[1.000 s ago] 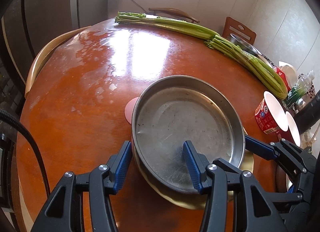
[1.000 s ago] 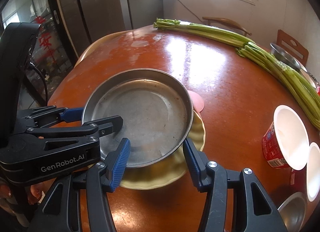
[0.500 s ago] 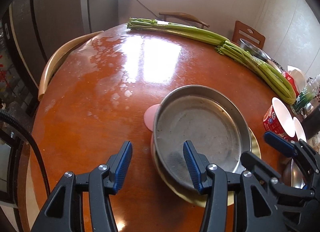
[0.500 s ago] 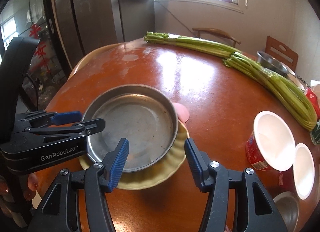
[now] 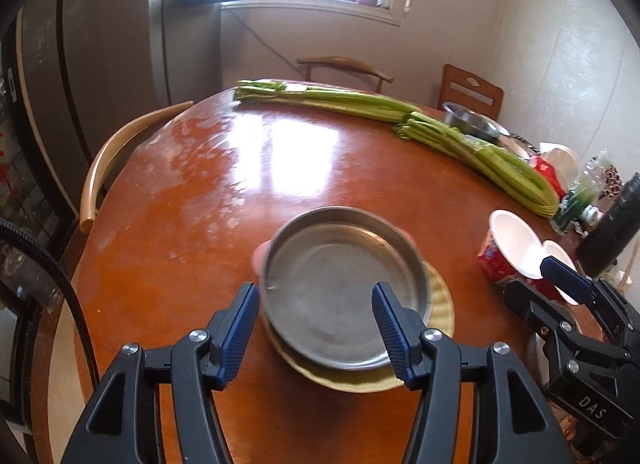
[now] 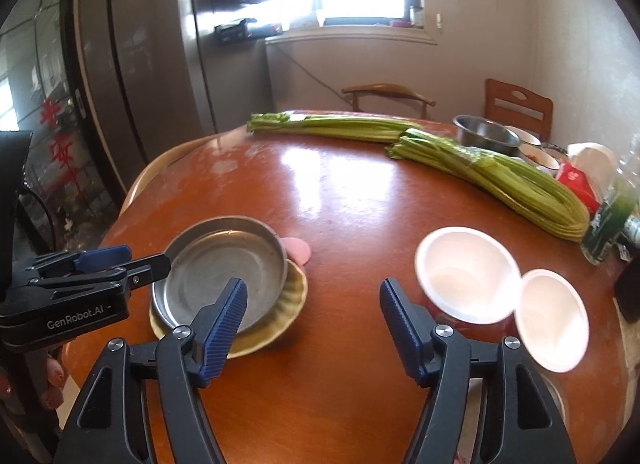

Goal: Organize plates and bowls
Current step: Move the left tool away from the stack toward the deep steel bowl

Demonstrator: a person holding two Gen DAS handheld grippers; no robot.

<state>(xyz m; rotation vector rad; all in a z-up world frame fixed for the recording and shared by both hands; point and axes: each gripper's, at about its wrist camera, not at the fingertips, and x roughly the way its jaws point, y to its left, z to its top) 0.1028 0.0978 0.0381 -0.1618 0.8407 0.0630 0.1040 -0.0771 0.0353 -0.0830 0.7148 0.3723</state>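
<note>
while both the left gripper (image 5: 314, 326) and the right gripper (image 6: 312, 328) hung wide open and empty, the metal plate (image 5: 340, 288) sat stacked on a yellow plate (image 5: 438, 298) on the round table (image 5: 200, 223), near two white cups (image 6: 466, 274).

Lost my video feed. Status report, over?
Left gripper and right gripper open, empty. Metal pan stacked on yellow plate. Nothing blocking.
</note>
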